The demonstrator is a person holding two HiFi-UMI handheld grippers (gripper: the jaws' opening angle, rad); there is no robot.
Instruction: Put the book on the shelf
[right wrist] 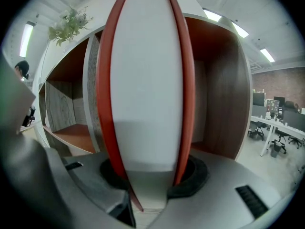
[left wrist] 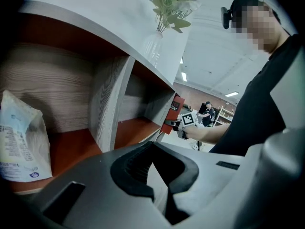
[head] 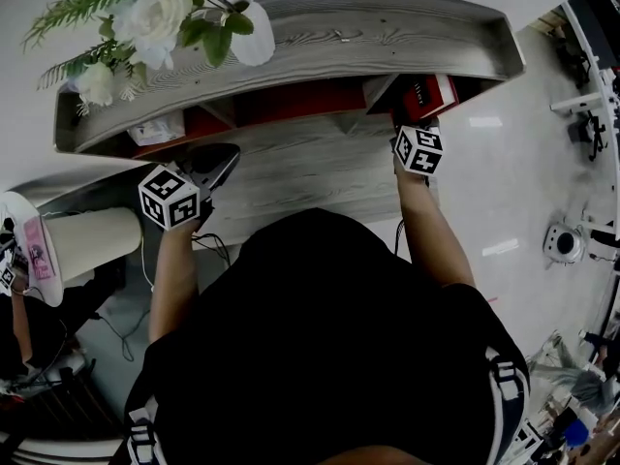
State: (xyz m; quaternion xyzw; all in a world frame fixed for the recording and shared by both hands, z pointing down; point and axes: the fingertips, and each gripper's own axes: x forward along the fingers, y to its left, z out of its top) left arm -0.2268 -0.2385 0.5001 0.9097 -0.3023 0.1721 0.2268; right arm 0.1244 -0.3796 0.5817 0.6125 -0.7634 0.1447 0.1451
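Observation:
A red-covered book (right wrist: 147, 80) stands upright between the jaws of my right gripper (right wrist: 150, 175), its white page edge facing the camera. The gripper is shut on the book's lower end. The book (head: 426, 95) is at the mouth of the rightmost compartment of the grey wooden shelf (head: 387, 27), whose brown side wall (right wrist: 224, 89) shows just beyond. In the left gripper view the same book (left wrist: 174, 113) is seen at the shelf's far end. My left gripper (head: 225, 153) hangs in front of the left compartments, and its jaws (left wrist: 153, 144) are shut on nothing.
A vase of white flowers (head: 155, 17) stands on the shelf top at the left. A white packet (left wrist: 21, 142) sits in the left compartment. A cream lampshade (head: 92, 240) is at the person's left. Office desks (right wrist: 276, 123) lie beyond the shelf's right end.

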